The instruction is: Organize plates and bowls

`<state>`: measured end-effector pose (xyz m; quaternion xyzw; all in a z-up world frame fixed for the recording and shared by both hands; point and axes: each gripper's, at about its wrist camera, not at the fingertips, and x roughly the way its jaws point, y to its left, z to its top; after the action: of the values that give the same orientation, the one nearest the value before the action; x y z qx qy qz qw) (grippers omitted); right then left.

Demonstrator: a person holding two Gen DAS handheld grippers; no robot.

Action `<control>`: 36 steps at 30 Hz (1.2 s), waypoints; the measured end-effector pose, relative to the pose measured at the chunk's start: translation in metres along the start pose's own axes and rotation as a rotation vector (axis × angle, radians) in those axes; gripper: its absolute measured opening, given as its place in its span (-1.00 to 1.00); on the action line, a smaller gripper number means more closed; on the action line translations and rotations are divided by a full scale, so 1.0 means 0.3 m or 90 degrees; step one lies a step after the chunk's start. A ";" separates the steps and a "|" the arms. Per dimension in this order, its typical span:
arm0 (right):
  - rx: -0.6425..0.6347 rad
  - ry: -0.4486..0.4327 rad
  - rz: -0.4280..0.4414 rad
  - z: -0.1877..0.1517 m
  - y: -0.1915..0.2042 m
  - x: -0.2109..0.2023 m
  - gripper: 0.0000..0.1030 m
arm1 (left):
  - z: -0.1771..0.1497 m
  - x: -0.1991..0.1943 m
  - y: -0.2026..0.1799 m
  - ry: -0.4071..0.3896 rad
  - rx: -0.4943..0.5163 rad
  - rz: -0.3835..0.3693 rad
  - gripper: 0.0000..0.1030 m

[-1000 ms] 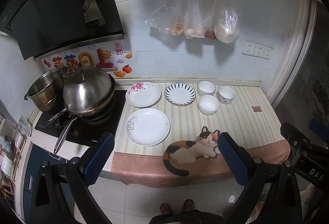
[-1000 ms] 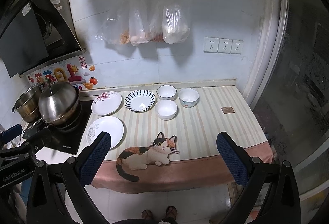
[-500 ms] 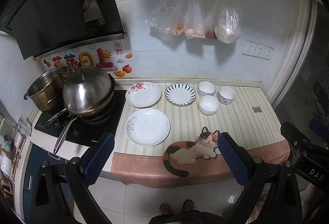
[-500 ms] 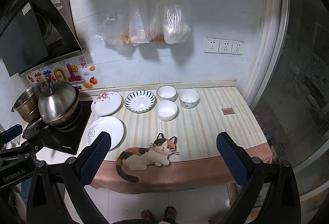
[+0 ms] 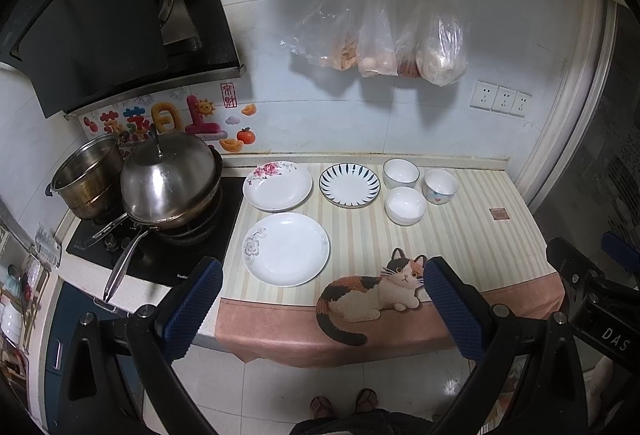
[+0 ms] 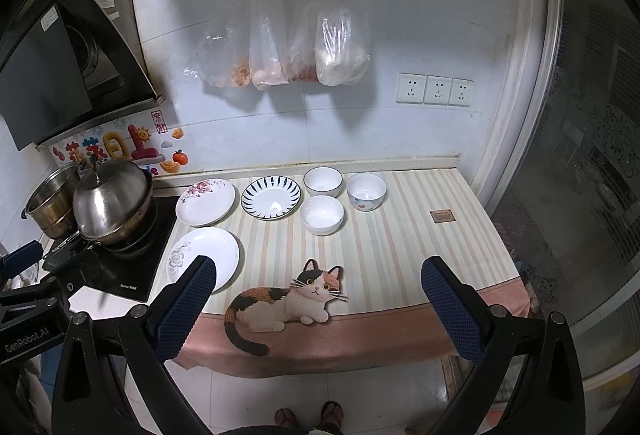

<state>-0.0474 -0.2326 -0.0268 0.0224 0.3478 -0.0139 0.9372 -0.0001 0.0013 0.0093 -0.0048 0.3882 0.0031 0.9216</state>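
Six dishes sit apart on the striped counter (image 5: 460,235), none stacked — nothing looks sorted yet. Largest first: the plain plate (image 5: 286,249) lies nearest the edge, the flowered plate (image 5: 278,185) and the blue-rayed plate (image 5: 349,184) behind it. Three bowls (image 6: 322,215) cluster to their right, just beside one another. Both the left gripper (image 5: 320,307) and the right gripper (image 6: 318,309) hang short of the counter, fingers spread wide and empty — probably readying a first pick.

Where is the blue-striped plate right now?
In both views the blue-striped plate sits at the counter's back, between the pink-flowered plate and the bowls.
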 end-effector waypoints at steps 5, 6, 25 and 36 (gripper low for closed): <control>0.003 0.001 0.000 0.008 -0.009 0.018 1.00 | 0.006 0.003 -0.007 -0.001 0.002 0.001 1.00; 0.003 0.000 0.000 0.007 -0.010 0.018 1.00 | 0.009 0.006 -0.008 -0.001 0.002 0.001 1.00; 0.006 -0.003 -0.001 0.014 -0.021 0.031 1.00 | 0.009 0.008 -0.026 -0.003 0.004 0.002 1.00; 0.029 0.003 0.082 -0.007 0.014 0.210 1.00 | 0.005 0.216 0.093 -0.001 -0.026 0.020 1.00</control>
<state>-0.0009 -0.2289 -0.0695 0.0662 0.3473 0.0388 0.9346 0.0461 0.0292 -0.0362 -0.0177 0.3875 0.0259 0.9214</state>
